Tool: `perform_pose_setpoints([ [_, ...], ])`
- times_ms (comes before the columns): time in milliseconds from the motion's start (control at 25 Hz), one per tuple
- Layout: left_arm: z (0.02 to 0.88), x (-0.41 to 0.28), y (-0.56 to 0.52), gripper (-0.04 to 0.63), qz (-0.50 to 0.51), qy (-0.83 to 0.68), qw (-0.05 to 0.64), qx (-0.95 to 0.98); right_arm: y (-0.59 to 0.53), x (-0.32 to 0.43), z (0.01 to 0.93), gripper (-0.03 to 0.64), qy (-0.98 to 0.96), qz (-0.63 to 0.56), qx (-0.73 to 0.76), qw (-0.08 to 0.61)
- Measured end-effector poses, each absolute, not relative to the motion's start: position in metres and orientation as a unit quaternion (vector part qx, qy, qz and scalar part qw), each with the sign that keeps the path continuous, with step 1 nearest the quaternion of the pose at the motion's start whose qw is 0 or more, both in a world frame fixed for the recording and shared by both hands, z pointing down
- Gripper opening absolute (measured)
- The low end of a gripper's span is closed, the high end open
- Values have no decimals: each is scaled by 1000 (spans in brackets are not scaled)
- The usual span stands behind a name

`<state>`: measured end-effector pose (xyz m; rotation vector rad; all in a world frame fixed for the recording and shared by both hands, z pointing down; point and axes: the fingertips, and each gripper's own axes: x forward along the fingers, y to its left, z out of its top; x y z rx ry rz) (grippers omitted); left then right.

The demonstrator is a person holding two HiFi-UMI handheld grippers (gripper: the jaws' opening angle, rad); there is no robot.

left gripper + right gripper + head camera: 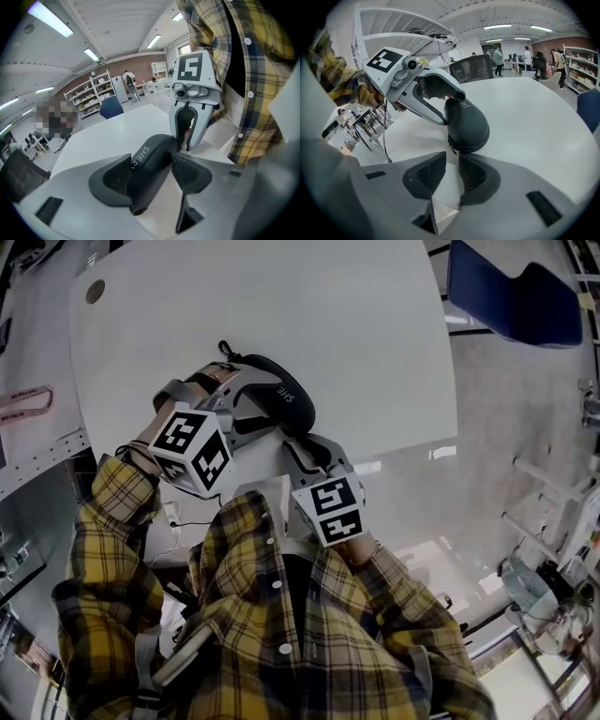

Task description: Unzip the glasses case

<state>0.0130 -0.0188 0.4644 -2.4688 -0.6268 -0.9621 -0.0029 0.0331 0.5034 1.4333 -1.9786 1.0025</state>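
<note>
Black glasses case (281,395) lies near the white tabletop's (309,306) 6 o'clock edge, clamped in the left tool (151,172). Right tool (451,171) (jaws narrow, nothing between) points at its 5 o'clock end.

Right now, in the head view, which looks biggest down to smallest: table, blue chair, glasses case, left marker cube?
1. table
2. blue chair, though it sits farther from the camera
3. glasses case and left marker cube: they look about alike, so I won't rank them.
</note>
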Motion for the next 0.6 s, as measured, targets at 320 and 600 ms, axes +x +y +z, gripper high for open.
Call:
perform_pose_setpoints([
  [320,466,13,-21,255,-340,-220,214,-889,32,-6,503,46,-744,349,510,255],
  [600,464,13,-22,255,-335,-217,216,-891,29,-3,504,36,-718,371,538,241],
])
